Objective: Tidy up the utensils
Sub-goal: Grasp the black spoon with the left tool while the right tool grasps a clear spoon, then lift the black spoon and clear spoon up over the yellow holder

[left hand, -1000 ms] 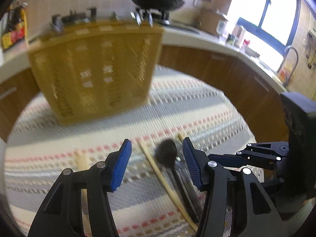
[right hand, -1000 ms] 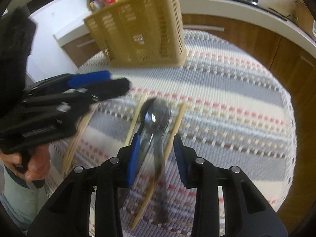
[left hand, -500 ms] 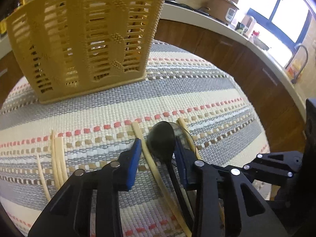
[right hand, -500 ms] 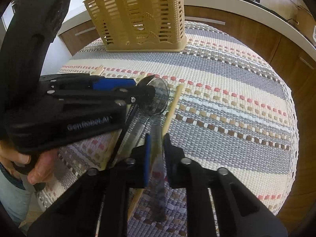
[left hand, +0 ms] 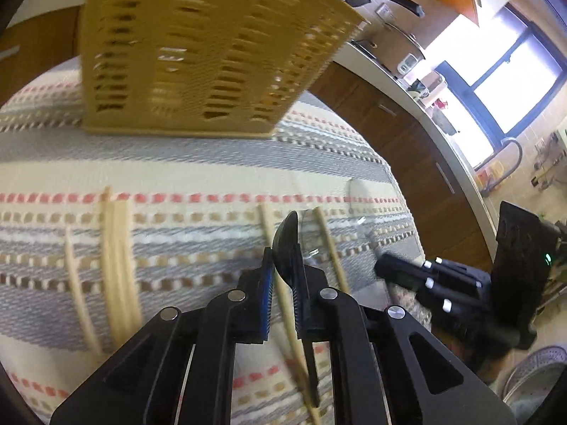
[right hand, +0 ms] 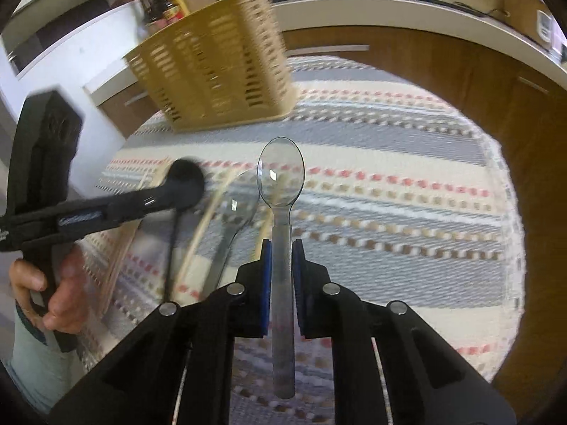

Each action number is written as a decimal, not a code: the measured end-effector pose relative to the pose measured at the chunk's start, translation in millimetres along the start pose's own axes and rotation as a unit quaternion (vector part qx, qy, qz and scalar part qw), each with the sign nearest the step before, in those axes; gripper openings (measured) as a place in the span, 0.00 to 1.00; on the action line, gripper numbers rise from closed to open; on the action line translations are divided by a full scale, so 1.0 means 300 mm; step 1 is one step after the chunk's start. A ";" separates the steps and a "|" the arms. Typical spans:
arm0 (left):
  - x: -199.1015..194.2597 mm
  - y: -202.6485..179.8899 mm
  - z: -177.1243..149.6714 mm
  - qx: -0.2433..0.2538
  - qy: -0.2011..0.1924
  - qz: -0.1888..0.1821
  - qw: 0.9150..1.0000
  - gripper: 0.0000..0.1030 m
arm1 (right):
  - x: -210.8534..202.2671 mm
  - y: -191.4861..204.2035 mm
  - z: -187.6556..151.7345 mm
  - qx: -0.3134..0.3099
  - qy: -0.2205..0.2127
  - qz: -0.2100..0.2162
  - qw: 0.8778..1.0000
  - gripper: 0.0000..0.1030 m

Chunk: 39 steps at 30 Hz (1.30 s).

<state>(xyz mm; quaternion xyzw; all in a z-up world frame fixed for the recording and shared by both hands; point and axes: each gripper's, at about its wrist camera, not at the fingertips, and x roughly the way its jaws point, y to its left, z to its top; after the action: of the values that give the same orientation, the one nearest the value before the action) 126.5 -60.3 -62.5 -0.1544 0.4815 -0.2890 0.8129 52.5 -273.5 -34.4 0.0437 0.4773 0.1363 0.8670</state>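
Note:
My left gripper [left hand: 283, 276] has its jaws closing tight on a black spoon [left hand: 285, 244], pads pressed to its neck, with the bowl turned on edge just above the striped mat [left hand: 177, 177]. In the right wrist view that black spoon [right hand: 184, 184] sticks out of the left gripper at the left. My right gripper [right hand: 281, 258] is shut on the handle of a clear plastic spoon [right hand: 281, 177], which is lifted with its bowl pointing away. A second clear spoon [right hand: 234, 209] lies on the mat among wooden chopsticks [right hand: 202, 233]. The yellow slotted utensil basket [left hand: 198, 53] stands at the far side.
More chopsticks [left hand: 117, 255] lie to the left on the mat. A hand [right hand: 60, 301] grips the left tool. The round table's edge [right hand: 510, 212] curves on the right, and wooden cabinets with a counter [right hand: 425, 17] run behind it.
The left jaws closed on the black spoon and rolled it onto its edge. The right gripper, shut on the clear spoon, lifted it off the mat. The basket looks nearer in the left view.

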 end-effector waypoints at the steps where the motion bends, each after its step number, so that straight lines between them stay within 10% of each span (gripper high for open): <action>1: -0.001 0.008 0.000 -0.004 0.000 -0.003 1.000 0.07 | -0.001 -0.015 0.001 0.006 0.000 -0.006 1.000 0.09; 8: -0.016 0.071 0.011 -0.005 0.016 0.058 0.998 0.12 | -0.005 -0.085 -0.010 0.015 0.005 -0.050 0.999 0.09; 12: -0.033 0.070 0.017 0.018 0.009 0.101 0.995 0.43 | 0.009 -0.096 -0.003 0.016 0.009 -0.052 0.999 0.10; 16: -0.010 0.009 -0.005 0.057 0.030 0.141 0.988 0.50 | 0.002 -0.101 -0.003 0.016 0.011 -0.049 0.999 0.12; 26: 0.082 -0.101 -0.002 0.134 0.052 0.239 0.960 0.49 | 0.012 -0.104 0.061 0.006 0.013 -0.050 0.999 0.54; 35: 0.081 -0.095 0.003 0.136 0.046 0.235 0.961 0.42 | 0.125 -0.049 0.154 -0.031 0.063 -0.082 0.994 0.48; 39: 0.067 -0.074 0.016 0.133 0.041 0.242 0.960 0.35 | 0.153 -0.029 0.175 -0.048 0.068 -0.111 0.990 0.29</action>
<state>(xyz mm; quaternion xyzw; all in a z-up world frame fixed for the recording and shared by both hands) 131.1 -90.2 -62.3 0.0877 0.4949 -0.1514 0.8511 121.7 -266.1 -45.3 -0.0607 0.5302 0.0645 0.8433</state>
